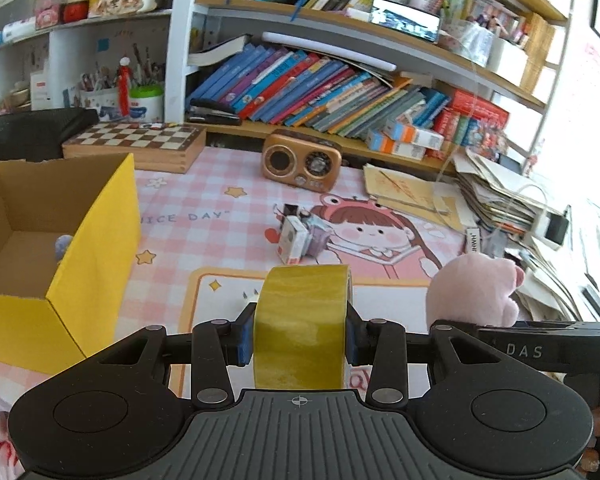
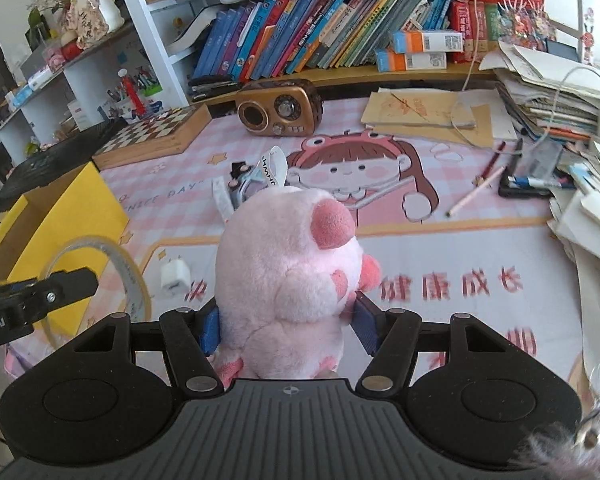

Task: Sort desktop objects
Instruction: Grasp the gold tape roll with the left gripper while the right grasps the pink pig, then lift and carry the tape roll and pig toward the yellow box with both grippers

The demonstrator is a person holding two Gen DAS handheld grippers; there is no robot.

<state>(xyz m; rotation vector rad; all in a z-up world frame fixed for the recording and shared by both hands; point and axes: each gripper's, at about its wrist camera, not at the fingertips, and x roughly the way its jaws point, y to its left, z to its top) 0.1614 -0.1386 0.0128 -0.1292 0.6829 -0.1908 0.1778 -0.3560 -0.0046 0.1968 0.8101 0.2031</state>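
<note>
A roll of yellow tape [image 1: 302, 326] stands on edge between the blue pads [image 1: 244, 338] of the left hand-held gripper [image 1: 298, 336], which is clamped on its two flat sides and holds it above the desk [image 1: 220, 208]. In the right wrist view the same roll [image 2: 100, 276] shows as a ring at the lower left, in front of the yellow box.

The right hand-held gripper [image 2: 290, 320] is clamped on a pink plush toy [image 2: 292, 276], its pads [image 2: 210, 330] pressing into the soft body from both sides. The toy sits upright in the grip, with a darker pink snout and a white tag poking up behind it. From the left wrist view the toy [image 1: 474, 294] appears just right of the tape roll.

To the left stands an open yellow box [image 1: 96, 248] with a plain cardboard inside; a small grey-blue thing lies at its bottom, too hidden to identify. A pink checked mat with a cartoon girl covers the desk. On it, beyond the tape, lies a small cluster of items [image 1: 300, 234] including a little white carton. A white charger plug [image 2: 175, 276] lies on the mat near the toy. Farther back sit a brown retro radio [image 1: 302, 162] and a wooden chessboard [image 1: 140, 144]. A pencil [image 2: 476, 192] lies to the right, near stacked papers [image 2: 556, 92]. Shelves of books [image 1: 308, 88] run along the back.
</note>
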